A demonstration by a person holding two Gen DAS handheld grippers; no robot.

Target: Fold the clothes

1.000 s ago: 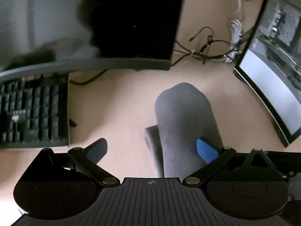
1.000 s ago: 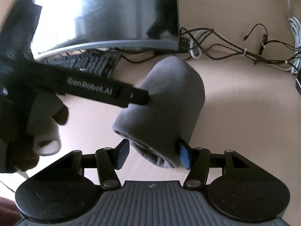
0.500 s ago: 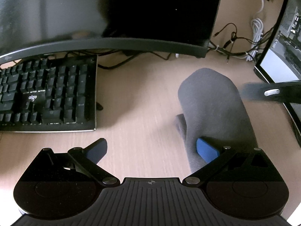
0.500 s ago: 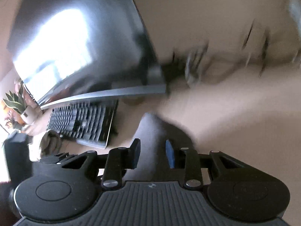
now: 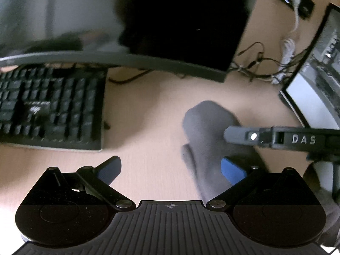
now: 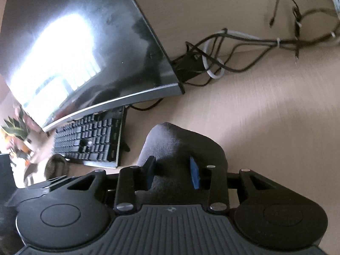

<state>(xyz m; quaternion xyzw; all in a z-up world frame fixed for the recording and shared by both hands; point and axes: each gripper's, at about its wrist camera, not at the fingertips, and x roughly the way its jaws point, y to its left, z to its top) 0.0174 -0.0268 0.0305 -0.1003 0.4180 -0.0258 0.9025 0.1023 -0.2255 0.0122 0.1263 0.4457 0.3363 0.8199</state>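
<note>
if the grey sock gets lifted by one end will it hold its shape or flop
Probably flop: the sock is soft knit that bunches where the right gripper pinches it. It looks light, so it should lift easily. The ribbed fabric likely won't slip from the blue pads, and it lies flat on the desk, so rolling seems unlikely.

The only lettering that reads clearly is "DAS" — pale capitals on the side of the right gripper's (image 5: 276, 139) dark finger bar, where it reaches in across the grey sock (image 5: 207, 131) in the left wrist view. On the keyboard (image 5: 51, 108), left of that sock, a small pale mark sits among the keys — too blurred to read, as are the key legends.
</note>
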